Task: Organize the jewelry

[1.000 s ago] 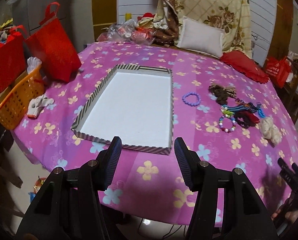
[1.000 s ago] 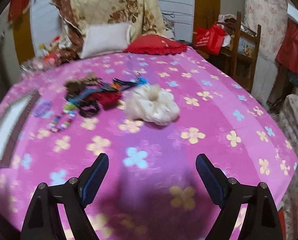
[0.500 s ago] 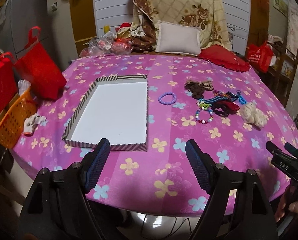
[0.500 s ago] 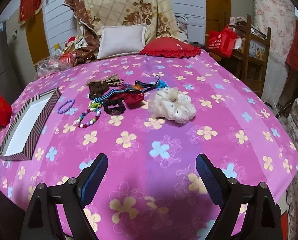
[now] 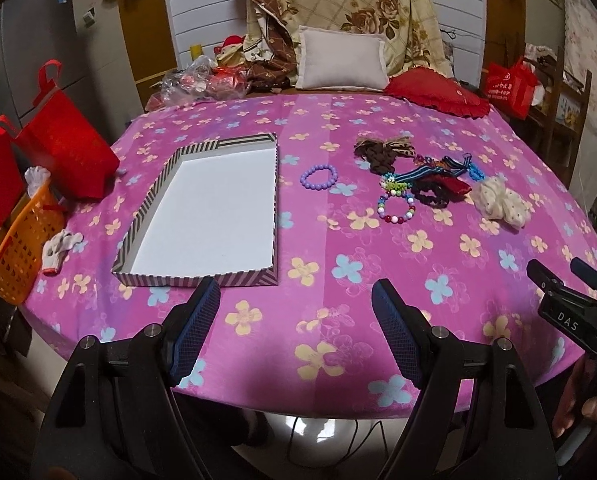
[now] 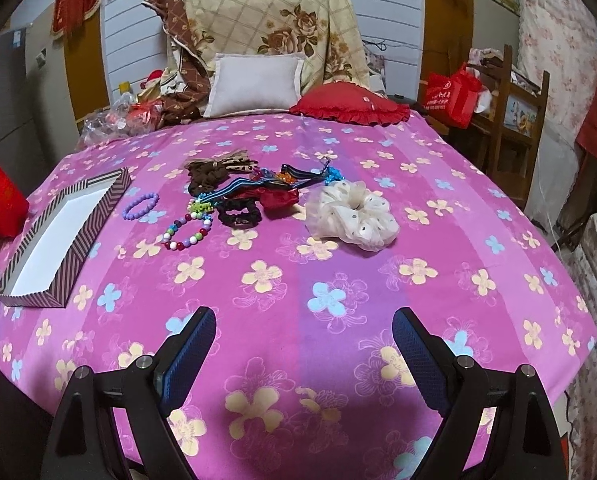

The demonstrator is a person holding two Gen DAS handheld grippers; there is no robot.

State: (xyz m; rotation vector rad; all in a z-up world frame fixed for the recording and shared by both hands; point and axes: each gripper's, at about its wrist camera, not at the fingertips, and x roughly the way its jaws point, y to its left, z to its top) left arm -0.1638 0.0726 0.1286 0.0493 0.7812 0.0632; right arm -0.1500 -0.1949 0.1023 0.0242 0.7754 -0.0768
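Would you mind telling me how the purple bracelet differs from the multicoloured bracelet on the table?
The purple bracelet has beads of one lilac colour; the multicoloured bracelet mixes red, white, blue, green and purple beads. The purple bracelet lies alone, nearer the striped tray; the multicoloured bracelet lies at the edge of the pile of hair ties, its far side meeting green beads there. Both are beaded loops lying flat on the pink cloth, outside the tray.

bare cloth [image 6: 298, 280] ahead, tray [image 5: 202, 278] left
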